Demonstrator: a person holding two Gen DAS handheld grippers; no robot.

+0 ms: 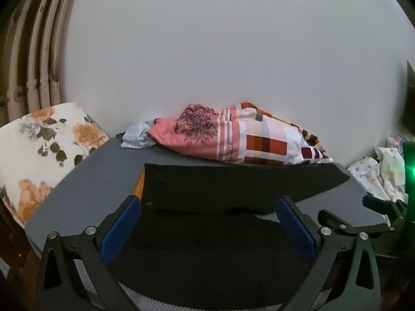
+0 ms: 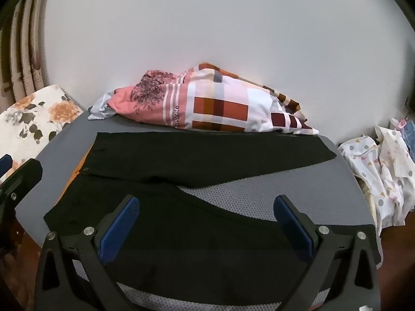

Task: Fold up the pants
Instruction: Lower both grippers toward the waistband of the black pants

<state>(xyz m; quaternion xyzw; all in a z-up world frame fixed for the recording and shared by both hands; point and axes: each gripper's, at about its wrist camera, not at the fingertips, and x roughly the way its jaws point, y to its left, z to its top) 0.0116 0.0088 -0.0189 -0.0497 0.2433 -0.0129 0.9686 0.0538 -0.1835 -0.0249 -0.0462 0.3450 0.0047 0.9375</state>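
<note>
Lying flat on the grey worktop (image 2: 324, 189), the black pants (image 2: 207, 155) are spreading across the middle of the frame, legs running right. Both the left hand-held gripper (image 1: 208, 223) and right hand-held gripper (image 2: 206, 223) are hovering wide open at lower centre, gripping nothing.

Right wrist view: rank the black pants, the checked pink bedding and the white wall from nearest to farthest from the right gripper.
1. Black pants: spread flat on the grey mat, the near leg lying right under the open right gripper.
2. Checked pink bedding: bunched behind the pants, along the mat's far edge.
3. White wall: at the back, behind the bedding.
</note>
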